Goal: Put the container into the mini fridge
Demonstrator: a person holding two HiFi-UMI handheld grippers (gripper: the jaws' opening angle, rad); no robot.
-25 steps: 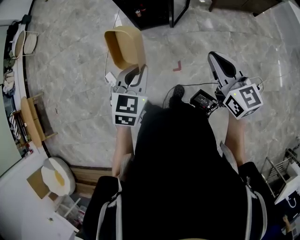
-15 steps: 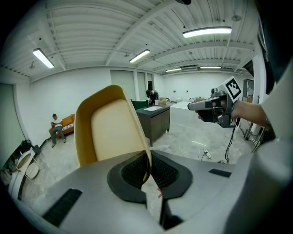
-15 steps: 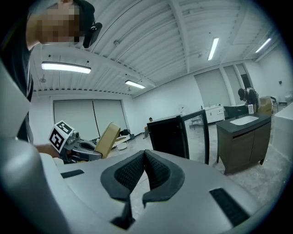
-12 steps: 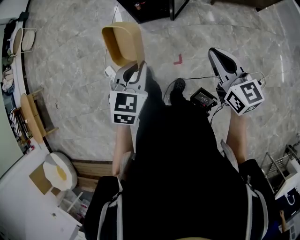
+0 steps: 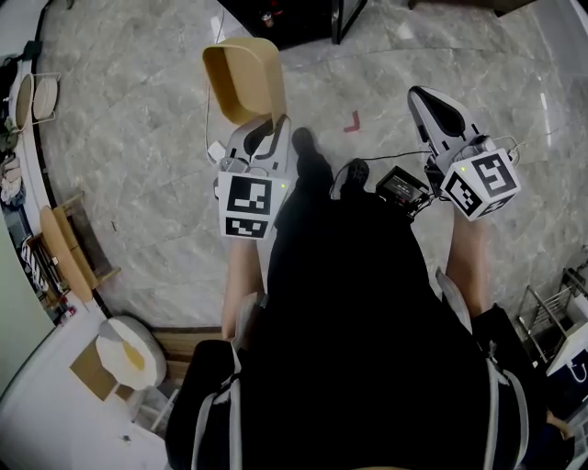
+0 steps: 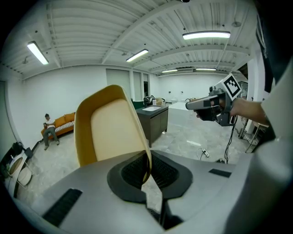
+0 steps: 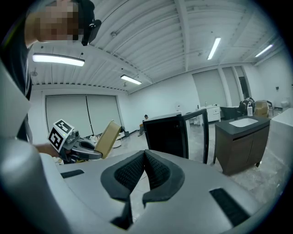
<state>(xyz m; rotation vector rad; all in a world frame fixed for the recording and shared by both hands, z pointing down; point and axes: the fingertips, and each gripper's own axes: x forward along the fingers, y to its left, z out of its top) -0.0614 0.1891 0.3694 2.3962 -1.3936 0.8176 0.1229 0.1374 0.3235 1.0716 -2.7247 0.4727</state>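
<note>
A tan, open-topped container [image 5: 243, 81] hangs in the air over the floor, its mouth turned toward the camera. My left gripper [image 5: 265, 138] is shut on its lower rim, and in the left gripper view the thin wall of the container [image 6: 112, 130] is pinched between the dark pads. The black mini fridge [image 5: 294, 20] stands at the top of the head view with its glass door [image 5: 353, 18] swung open; the right gripper view shows the mini fridge [image 7: 167, 135] ahead. My right gripper [image 5: 434, 115] is held out to the right, shut with nothing in it, its pads [image 7: 145, 171] meeting.
A red mark [image 5: 350, 122] lies on the marble floor in front of the fridge. A dark cabinet [image 7: 240, 144] stands right of it. A black box with cables [image 5: 401, 191] hangs by the person's right arm. A person sits on an orange sofa [image 6: 60, 124] far off.
The view has shifted slightly forward toward the fridge. The left gripper keeps its hold on the container, and the right gripper stays shut.
</note>
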